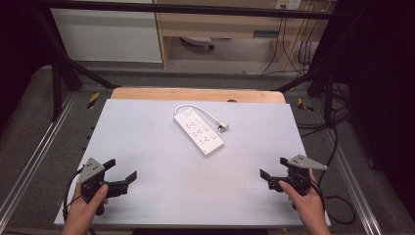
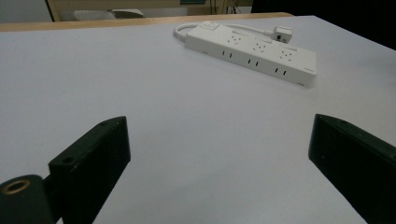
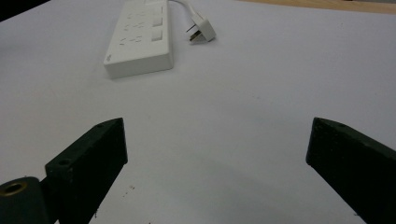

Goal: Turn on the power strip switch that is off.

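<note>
While both my grippers sat spread and empty at the near corners of the tabletop [image 1: 147, 196], the left gripper [image 1: 120, 174] and right gripper [image 1: 274, 169] were well apart from the power strip [image 1: 198, 131], which lay diagonally toward the far middle. Its plug [image 1: 222, 127] rested loose beside it; I judged a careless reach could snag the short cord [image 1: 195, 107] and drag the strip askew.

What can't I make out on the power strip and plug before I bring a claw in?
- Power strip: switch positions too small in the high view; its far end is cut off by the top edge in the right gripper view.
- Plug: prong count unclear, small and angled.
- Cable: partly hidden behind the strip.
</note>
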Tool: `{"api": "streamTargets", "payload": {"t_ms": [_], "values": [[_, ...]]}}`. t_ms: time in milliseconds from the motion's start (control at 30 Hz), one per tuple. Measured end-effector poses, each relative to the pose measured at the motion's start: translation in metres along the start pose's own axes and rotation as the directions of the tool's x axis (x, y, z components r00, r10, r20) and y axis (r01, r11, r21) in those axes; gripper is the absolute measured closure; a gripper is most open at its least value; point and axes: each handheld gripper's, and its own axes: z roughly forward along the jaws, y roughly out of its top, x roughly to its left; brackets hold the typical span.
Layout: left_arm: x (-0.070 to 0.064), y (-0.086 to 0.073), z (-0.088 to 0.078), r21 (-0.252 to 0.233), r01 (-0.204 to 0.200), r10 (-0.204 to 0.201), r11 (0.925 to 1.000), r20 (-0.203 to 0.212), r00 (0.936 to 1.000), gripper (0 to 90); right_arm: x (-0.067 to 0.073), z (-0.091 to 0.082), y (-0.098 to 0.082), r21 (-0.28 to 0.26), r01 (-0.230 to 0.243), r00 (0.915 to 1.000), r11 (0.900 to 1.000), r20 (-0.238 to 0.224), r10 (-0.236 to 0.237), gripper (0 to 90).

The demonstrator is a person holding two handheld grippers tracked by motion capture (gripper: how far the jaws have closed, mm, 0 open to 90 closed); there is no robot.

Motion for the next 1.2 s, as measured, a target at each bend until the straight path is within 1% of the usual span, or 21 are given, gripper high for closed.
{"api": "streamTargets", "payload": {"t_ms": [100, 133, 233, 433, 500, 533, 567, 733, 833, 933, 1033, 1200], "values": [[0.0, 0.0, 0.001, 0.001, 0.004, -0.004, 1.0, -0.003, 1.0, 5.7, 0.001, 0.0, 0.003, 0.001, -0.008, 0.9999, 1.0, -0.011, 0.008, 5.4], [0.0, -0.001, 0.001, 0.004, 0.006, -0.006, 1.0, -0.002, 1.0, 5.8, 0.0, -0.001, 0.005, 0.011, -0.008, 0.9998, 1.0, -0.015, 0.008, 5.2], [0.0, -0.001, 0.002, 0.012, 0.005, -0.005, 0.9999, -0.007, 1.0, 5.7, -0.001, -0.002, 0.008, 0.017, -0.01, 0.9998, 1.0, -0.015, 0.01, 5.3], [0.0, -0.001, 0.002, 0.013, 0.005, -0.005, 0.9999, 0.003, 1.0, 5.6, -0.004, -0.002, 0.013, 0.037, 0.0, 1.0, 0.999, -0.006, 0.0, 4.3], [0.0, -0.001, 0.003, 0.018, 0.005, -0.005, 0.9998, 0.002, 1.0, 5.6, -0.004, 0.0, 0.015, 0.044, 0.003, 1.0, 0.999, 0.004, -0.003, 3.9], [0.0, -0.001, 0.003, 0.019, 0.003, -0.004, 0.9998, 0.004, 1.0, 5.6, -0.004, 0.001, 0.016, 0.041, 0.007, 0.9999, 0.999, 0.014, -0.008, 3.9], [-0.001, -0.001, 0.003, 0.02, 0.002, -0.002, 0.9998, 0.004, 1.0, 5.6, -0.004, 0.001, 0.016, 0.041, 0.007, 0.9999, 0.999, 0.014, -0.008, 3.9], [-0.001, -0.001, 0.003, 0.02, 0.003, -0.003, 0.9998, 0.003, 1.0, 5.6, -0.002, 0.002, 0.02, 0.047, 0.012, 0.9999, 0.999, 0.002, -0.012, 3.6], [-0.001, -0.001, 0.003, 0.021, 0.002, -0.002, 0.9998, 0.004, 1.0, 5.6, -0.002, 0.003, 0.022, 0.04, 0.019, 0.9998, 0.999, -0.008, -0.019, 3.5], [-0.001, -0.001, 0.003, 0.023, 0.0, 0.0, 0.9997, 0.004, 1.0, 5.6, -0.001, 0.004, 0.024, 0.047, 0.016, 0.9998, 0.999, -0.015, -0.015, 3.5], [-0.001, -0.002, 0.003, 0.024, 0.0, 0.0, 0.9997, 0.004, 1.0, 5.6, -0.001, 0.005, 0.027, 0.038, 0.018, 0.9996, 0.999, -0.021, -0.017, 3.1], [-0.001, -0.002, 0.003, 0.027, -0.001, 0.001, 0.9996, 0.005, 1.0, 5.6, -0.001, 0.007, 0.036, 0.016, 0.004, 0.9997, 1.0, -0.024, -0.004, 2.4]]}}
